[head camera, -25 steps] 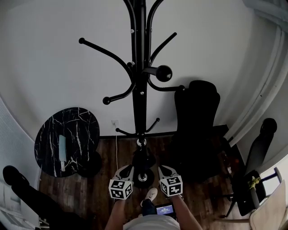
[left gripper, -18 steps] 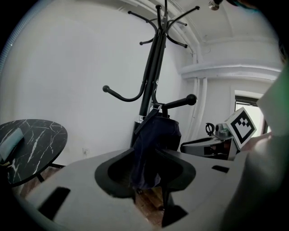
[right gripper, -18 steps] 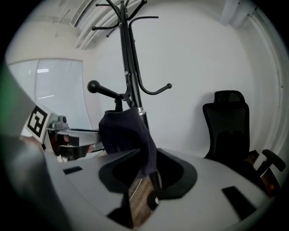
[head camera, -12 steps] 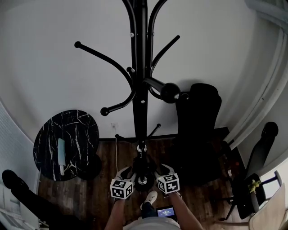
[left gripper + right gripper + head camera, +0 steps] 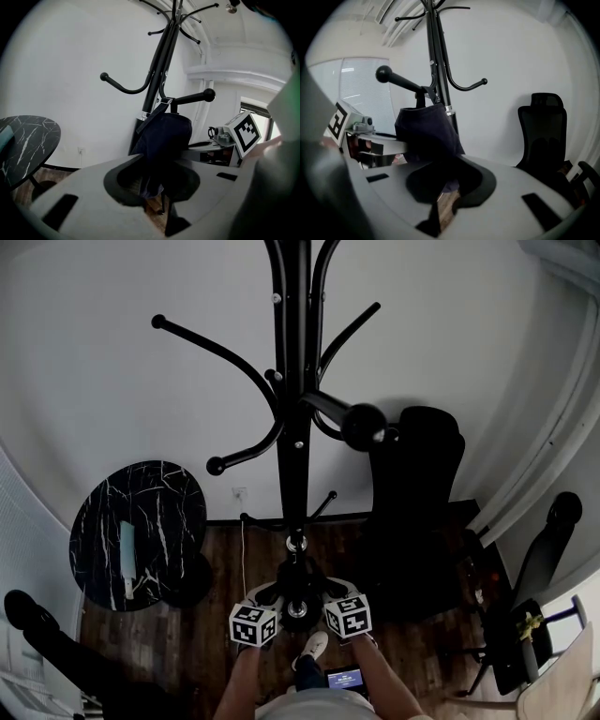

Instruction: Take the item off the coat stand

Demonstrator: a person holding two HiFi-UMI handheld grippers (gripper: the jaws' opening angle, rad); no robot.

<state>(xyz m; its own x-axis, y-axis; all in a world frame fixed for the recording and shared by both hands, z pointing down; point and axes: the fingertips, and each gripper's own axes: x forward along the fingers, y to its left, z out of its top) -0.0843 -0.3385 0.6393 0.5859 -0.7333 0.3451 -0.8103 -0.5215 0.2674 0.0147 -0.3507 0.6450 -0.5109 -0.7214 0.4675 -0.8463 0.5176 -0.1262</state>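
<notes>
A black coat stand (image 5: pixel 292 427) rises in front of me in the head view. From one of its low pegs (image 5: pixel 190 98) a dark blue cloth bag (image 5: pixel 161 133) hangs by a strap; it also shows as the bag (image 5: pixel 426 133) in the right gripper view. My left gripper (image 5: pixel 262 594) and right gripper (image 5: pixel 330 590) flank the stand low down, facing each other. The jaws of the left gripper (image 5: pixel 161 161) are closing with the bag's lower part between them, and so are those of the right gripper (image 5: pixel 440 161). I see no pad pressing the cloth.
A round black marble table (image 5: pixel 141 521) with a pale blue object (image 5: pixel 128 551) stands at the left. A black office chair (image 5: pixel 412 493) is right of the stand, another chair (image 5: pixel 548 540) farther right. White wall behind, wooden floor (image 5: pixel 216 615) below, the person's shoe (image 5: pixel 314 645) near the stand's base.
Both marker cubes have moved inward and slightly forward toward the stand's pole. The head view has tilted a little, so the stand's pegs sit differently.
</notes>
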